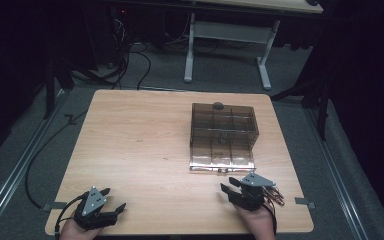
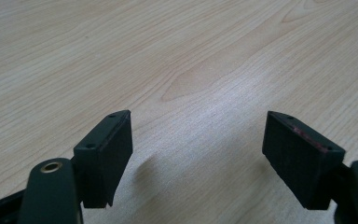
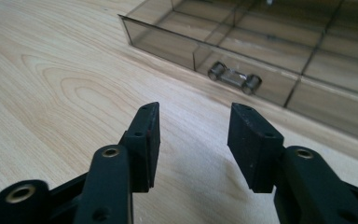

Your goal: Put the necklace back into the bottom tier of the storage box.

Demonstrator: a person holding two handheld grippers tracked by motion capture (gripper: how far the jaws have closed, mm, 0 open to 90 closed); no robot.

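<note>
Now | right gripper (image 3: 193, 140) fingers apart, empty, near drawer handle (image 3: 234, 77) | left gripper (image 2: 198, 158) fingers apart, empty

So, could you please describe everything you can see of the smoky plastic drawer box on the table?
The drawer box is a translucent grey-brown plastic case standing upright on the wooden table, right of centre. Its bottom drawer is pulled out toward the person, split by dividers into compartments that look empty, with a clear bar handle on its front. A small dark object lies on top. Nothing else touches it.
</note>
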